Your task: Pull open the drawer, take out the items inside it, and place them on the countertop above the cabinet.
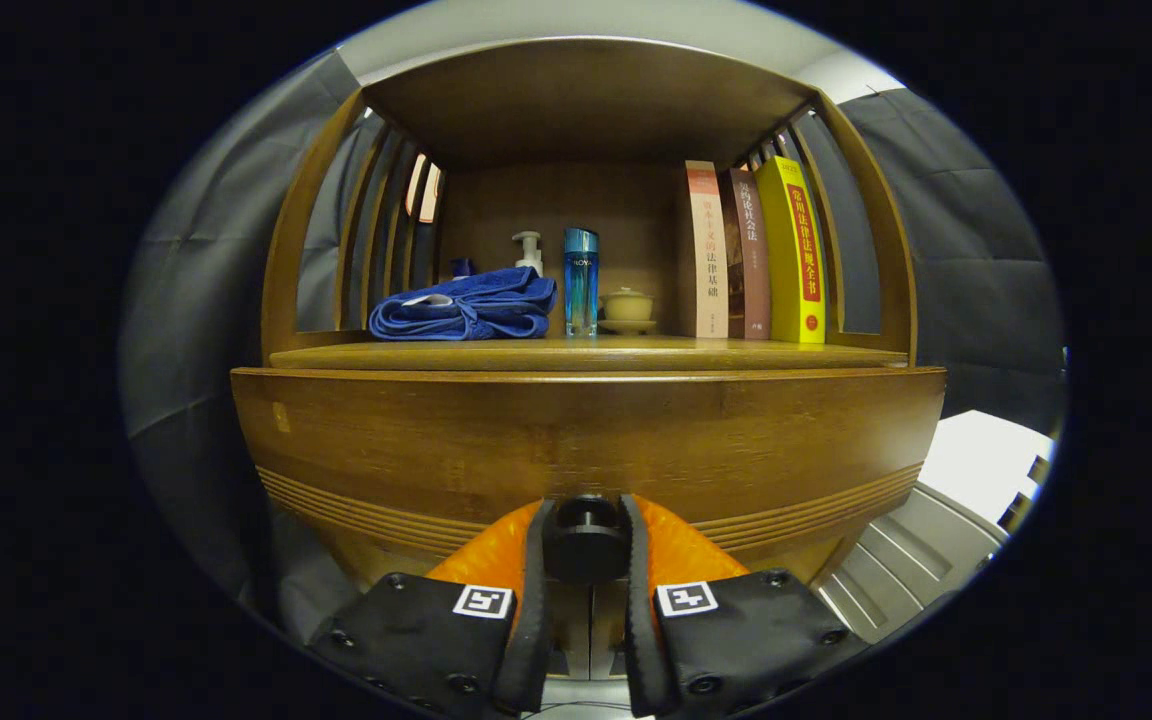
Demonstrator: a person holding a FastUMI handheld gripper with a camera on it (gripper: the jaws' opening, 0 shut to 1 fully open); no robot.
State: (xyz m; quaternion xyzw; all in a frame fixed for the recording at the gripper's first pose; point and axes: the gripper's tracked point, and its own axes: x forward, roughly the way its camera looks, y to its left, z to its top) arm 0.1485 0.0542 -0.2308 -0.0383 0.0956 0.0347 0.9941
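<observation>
The single camera rides on the gripper (586,540) and looks forward along its two fingers, level and square-on to the wooden drawer front (586,440), from very close. Above that panel it sees across the countertop (586,353) into the shelf alcove (fisheye bending the cabinet's straight edges).

The cabinet (586,440) is warm brown wood with fine grooved stripes low on its front. Its knob (587,541) is black. On the countertop (586,354) lie a blue towel (464,308), a white pump bottle (529,250), a clear blue bottle (581,281), a beige pot (628,306), and books (751,255): cream, maroon, yellow with red.
</observation>
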